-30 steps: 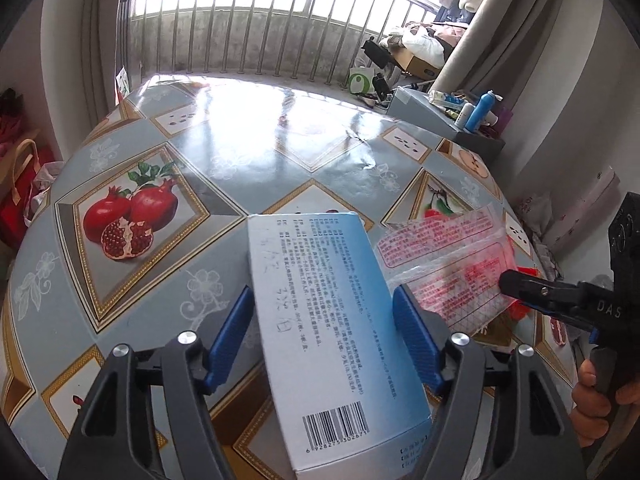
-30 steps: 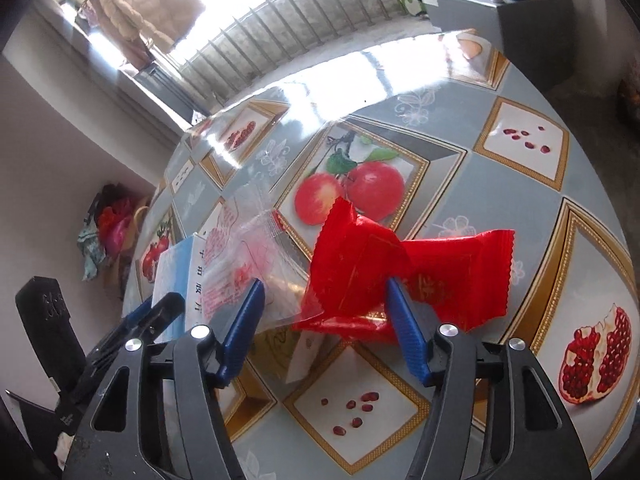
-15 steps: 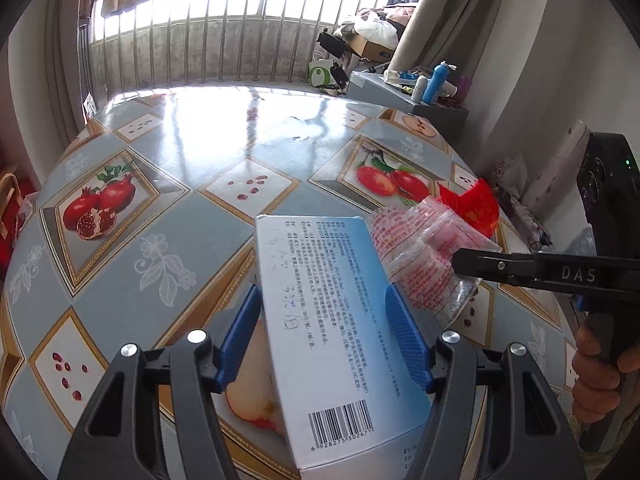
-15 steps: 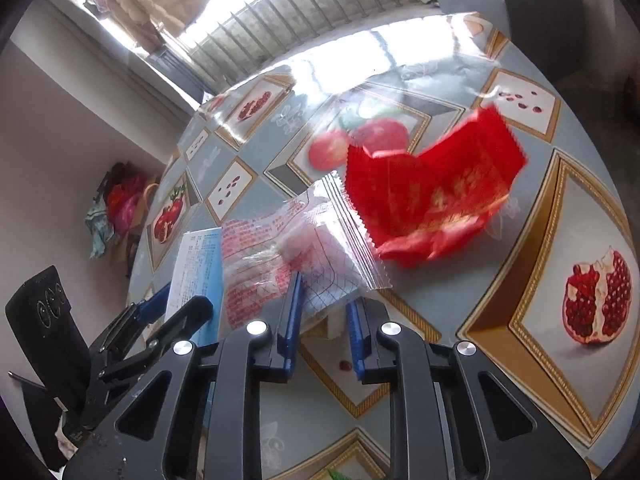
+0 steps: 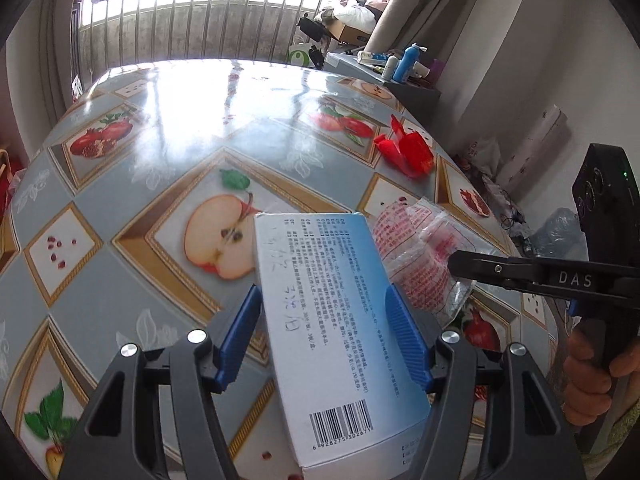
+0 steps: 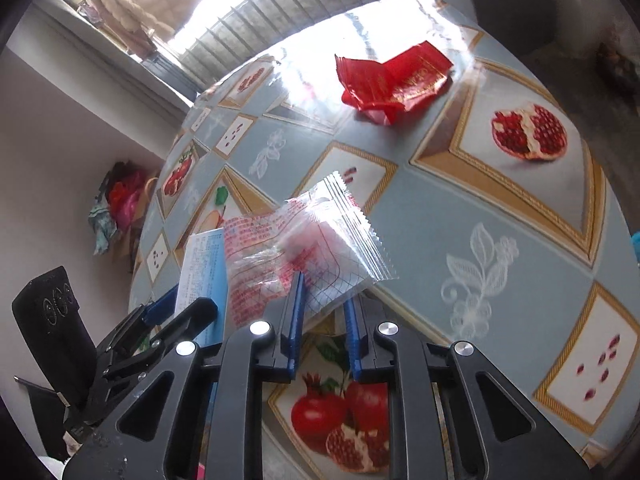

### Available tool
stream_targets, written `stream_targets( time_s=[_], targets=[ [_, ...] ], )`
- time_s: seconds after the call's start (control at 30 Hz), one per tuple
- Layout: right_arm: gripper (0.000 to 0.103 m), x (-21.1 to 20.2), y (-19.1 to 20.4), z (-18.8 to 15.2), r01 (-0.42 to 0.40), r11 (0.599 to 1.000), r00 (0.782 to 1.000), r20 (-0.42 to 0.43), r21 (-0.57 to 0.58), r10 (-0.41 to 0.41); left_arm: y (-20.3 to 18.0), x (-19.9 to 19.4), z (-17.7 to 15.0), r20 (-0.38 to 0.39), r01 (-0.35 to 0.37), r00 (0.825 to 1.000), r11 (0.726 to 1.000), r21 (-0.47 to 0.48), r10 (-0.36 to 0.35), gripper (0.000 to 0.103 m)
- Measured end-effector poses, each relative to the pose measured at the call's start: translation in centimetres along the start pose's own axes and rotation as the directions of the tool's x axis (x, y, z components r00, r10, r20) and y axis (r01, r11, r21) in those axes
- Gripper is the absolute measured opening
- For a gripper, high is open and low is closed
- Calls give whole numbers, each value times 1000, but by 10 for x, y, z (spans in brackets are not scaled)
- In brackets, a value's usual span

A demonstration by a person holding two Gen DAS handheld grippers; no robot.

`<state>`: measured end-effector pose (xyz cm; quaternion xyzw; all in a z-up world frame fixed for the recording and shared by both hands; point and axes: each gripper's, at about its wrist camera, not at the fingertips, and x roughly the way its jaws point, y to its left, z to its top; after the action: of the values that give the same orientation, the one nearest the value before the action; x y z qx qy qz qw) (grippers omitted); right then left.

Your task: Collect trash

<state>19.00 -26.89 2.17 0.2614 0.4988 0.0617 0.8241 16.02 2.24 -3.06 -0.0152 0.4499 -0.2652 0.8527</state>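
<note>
The round bench (image 5: 152,184), covered with a fruit-patterned cloth, carries a crumpled red wrapper (image 6: 394,80) near its far edge, well apart from both grippers. The left gripper (image 5: 324,312) has its blue fingers (image 5: 240,336) clenched on the long sides of a white-and-blue box (image 5: 340,332), held above the bench with its barcode end nearest the camera. Just beside it, the right gripper (image 6: 322,304), fingers nearly together, grasps a clear plastic bag (image 6: 308,240) with red print, lifted off the bench.
</note>
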Motion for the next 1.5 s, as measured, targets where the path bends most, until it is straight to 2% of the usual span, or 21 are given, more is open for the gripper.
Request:
stream_targets(
  time_s=[0.17,0.33,0.4,0.5,0.67,0.73,0.87,0.93,1.1,1.2,1.3,1.43,1.5],
  targets=[
    [17,-16,-7,-24,-12,1000,1000,5,27,12,-9,-11,-18,10,3,1000,1000,-10,-3,63],
    [22,-20,-8,-19,-31,998,999,18,52,30,-5,-14,-14,19,-11,1000,1000,-20,12,63],
    [40,-27,-11,-15,-37,998,999,36,60,34,1,-20,-10,39,-12,999,1000,-27,13,63],
    [53,-39,-15,-14,-21,998,997,77,54,16,9,-33,2,84,-25,996,999,-22,26,63],
    [57,-53,-22,0,-13,999,992,129,51,6,5,-43,40,154,-28,988,999,21,25,63],
    [57,-58,-26,10,-19,998,989,150,55,10,-2,-40,62,160,10,987,999,48,-17,63],
    [57,-62,-33,38,-14,999,981,191,53,3,-18,-13,107,90,149,984,988,41,-152,63],
    [57,-59,-38,56,-6,999,978,209,54,-6,-27,8,126,54,175,983,984,44,-177,63],
    [52,-33,-57,100,4,998,978,210,59,-16,-49,66,155,-29,172,985,981,93,-170,63],
    [49,-11,-65,121,29,998,981,191,56,-39,-59,100,163,-91,159,985,980,118,-148,56],
    [47,10,-71,139,48,998,984,171,47,-56,-66,126,166,-140,151,981,980,129,-133,49],
    [42,29,-74,150,81,996,984,157,23,-84,-67,150,169,-181,128,978,983,129,-104,33],
    [31,32,-72,150,86,996,984,158,7,-86,-66,157,169,-197,130,975,983,128,-103,25]
  ],
)
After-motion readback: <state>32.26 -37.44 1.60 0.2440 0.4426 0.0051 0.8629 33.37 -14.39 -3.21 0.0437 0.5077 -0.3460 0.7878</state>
